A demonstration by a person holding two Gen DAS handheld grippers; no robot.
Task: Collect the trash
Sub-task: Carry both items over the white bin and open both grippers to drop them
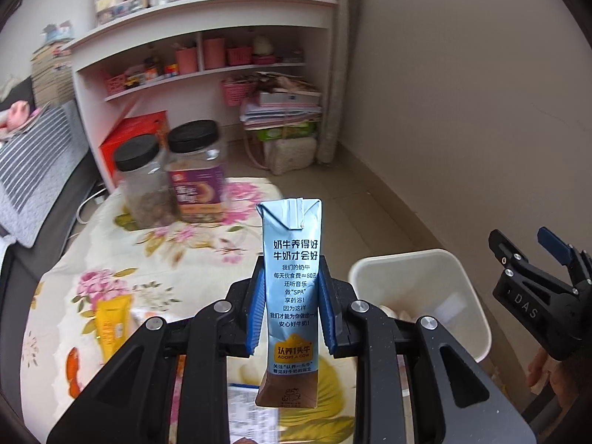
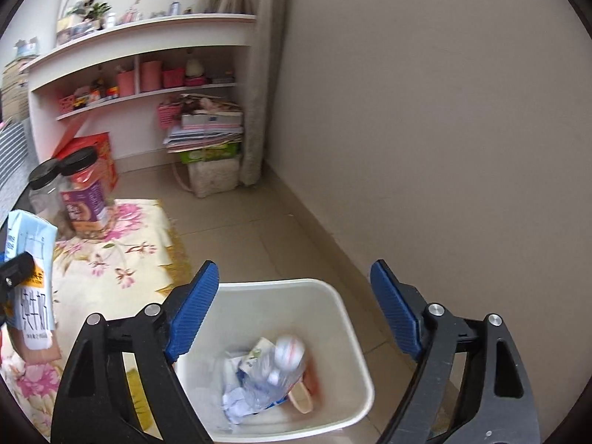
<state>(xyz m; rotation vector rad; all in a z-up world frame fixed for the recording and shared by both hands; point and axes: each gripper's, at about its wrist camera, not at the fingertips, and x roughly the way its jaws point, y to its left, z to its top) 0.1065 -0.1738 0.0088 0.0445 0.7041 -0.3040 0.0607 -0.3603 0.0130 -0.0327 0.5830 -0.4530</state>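
My left gripper (image 1: 291, 307) is shut on a blue milk carton (image 1: 292, 259), held upright above the floral table. The carton also shows at the left edge of the right wrist view (image 2: 31, 281). A white trash bin (image 1: 418, 270) stands on the floor right of the table. In the right wrist view the bin (image 2: 344, 318) holds a plastic bottle (image 2: 273, 373), crumpled paper and wrappers. My right gripper (image 2: 296, 314) is open and empty, hovering over the bin; it also shows at the right of the left wrist view (image 1: 532, 255).
Two black-lidded jars (image 1: 174, 174) stand at the table's far end. A yellow packet (image 1: 111, 322) and a printed wrapper (image 1: 248, 407) lie on the floral tablecloth (image 1: 122, 244). A shelf unit (image 1: 207, 48) and stacked books (image 1: 285, 111) are behind. A wall runs along the right.
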